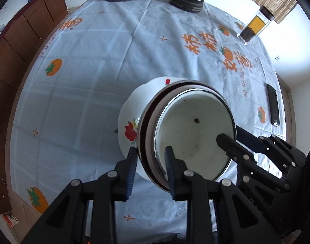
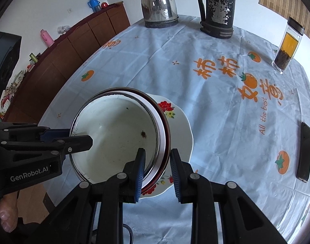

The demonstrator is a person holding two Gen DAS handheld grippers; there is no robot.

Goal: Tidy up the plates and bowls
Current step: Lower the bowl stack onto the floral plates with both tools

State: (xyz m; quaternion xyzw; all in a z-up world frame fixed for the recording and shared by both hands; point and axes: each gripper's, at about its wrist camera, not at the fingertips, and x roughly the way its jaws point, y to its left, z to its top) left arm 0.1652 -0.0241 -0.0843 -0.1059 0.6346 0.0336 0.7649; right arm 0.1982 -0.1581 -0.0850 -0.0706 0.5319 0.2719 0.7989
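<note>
Blue persimmon-print tablecloth (image 1: 83, 77) lies open toward upper left as my left gripper (image 1: 151, 170) and right gripper (image 2: 158, 172) clench opposite rims of stacked bowls (image 1: 195, 128) at lower centre, over flowered plate (image 1: 130, 109).

the enamel bowl (image 1: 195, 130) is looking glossy, chipped; the kettle (image 2: 158, 2) is gleaming as polished metal; the tablecloth (image 1: 106, 65) is lying matt, creased.

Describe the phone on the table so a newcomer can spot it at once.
Start from the round table's persimmon-print tablecloth. Follow its right-hand edge, past the tea jar at the back. The phone lies flat near a printed persimmon: a slim black slab, the only flat dark thing, unlike the upright kettle and flask.
</note>
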